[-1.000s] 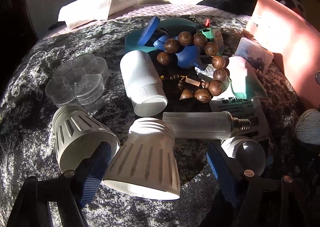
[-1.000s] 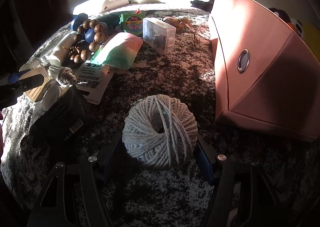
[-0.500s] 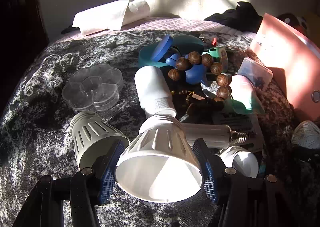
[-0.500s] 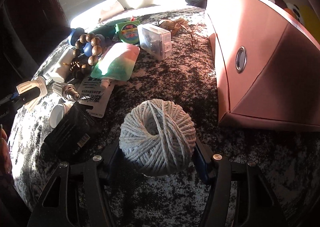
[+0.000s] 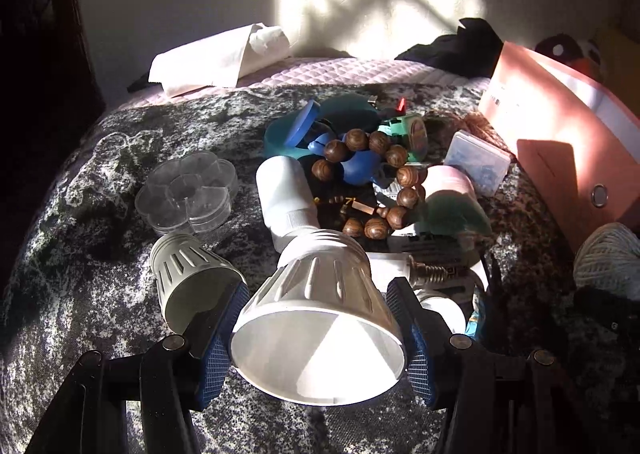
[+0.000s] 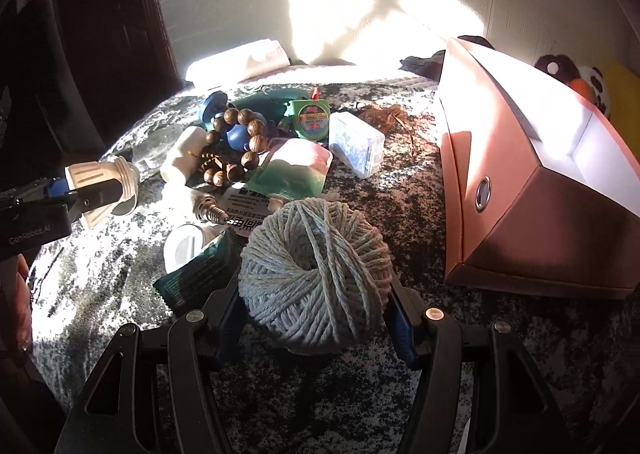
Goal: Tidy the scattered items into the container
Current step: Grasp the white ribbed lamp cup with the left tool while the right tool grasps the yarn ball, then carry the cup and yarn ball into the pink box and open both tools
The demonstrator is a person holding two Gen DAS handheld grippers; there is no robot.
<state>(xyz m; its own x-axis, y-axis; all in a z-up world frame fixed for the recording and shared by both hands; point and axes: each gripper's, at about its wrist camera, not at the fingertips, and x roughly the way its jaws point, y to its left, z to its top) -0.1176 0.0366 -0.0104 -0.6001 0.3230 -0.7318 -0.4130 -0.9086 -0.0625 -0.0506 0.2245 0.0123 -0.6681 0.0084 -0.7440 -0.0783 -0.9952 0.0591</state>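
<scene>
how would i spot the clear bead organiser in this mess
Start at the pile of clutter on the dark mottled cloth and look to its left edge. The clear organiser lies flat beside the white bottle; it alone is transparent and flower-shaped, with round compartments.

Left gripper (image 5: 318,338) closed on lamp shade (image 5: 320,318), lifted; twine ball (image 6: 316,278) raised.

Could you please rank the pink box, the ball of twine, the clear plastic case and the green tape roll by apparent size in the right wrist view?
1. pink box
2. ball of twine, enlarged by nearness to the camera
3. clear plastic case
4. green tape roll
</scene>
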